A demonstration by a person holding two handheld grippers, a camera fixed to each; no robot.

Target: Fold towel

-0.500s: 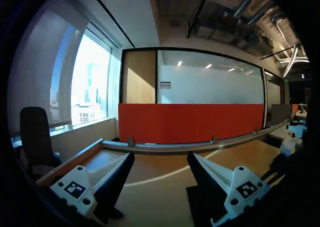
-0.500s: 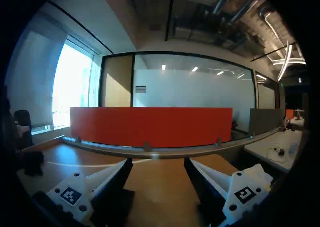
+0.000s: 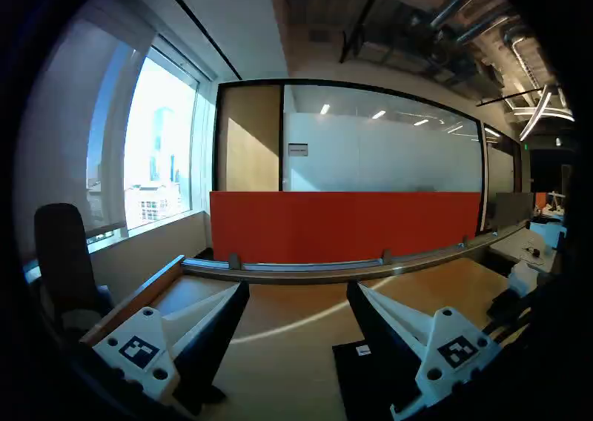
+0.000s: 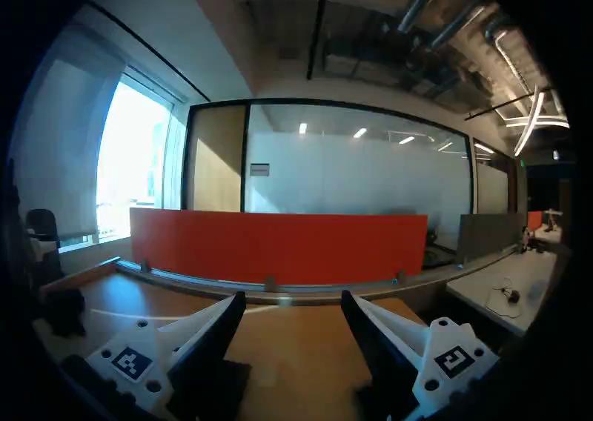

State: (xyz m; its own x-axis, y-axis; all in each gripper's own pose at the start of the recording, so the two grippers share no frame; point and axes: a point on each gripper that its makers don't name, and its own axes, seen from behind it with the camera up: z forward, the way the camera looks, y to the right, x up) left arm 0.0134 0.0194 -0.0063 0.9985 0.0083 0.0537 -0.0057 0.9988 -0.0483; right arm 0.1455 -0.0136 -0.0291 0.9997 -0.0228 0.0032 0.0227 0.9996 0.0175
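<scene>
While left gripper [image 3: 296, 286] and right gripper [image 4: 291, 295] gape empty, dark cloth [image 3: 345, 380] lies below left fingers [image 3: 393, 332]

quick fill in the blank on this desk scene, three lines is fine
1. The left tool is ____, gripping nothing.
2. In the left gripper view, the window is to the ____ of the orange panel.
3. The right tool points across a ____ desk.

Missing words: open; left; wooden
</scene>
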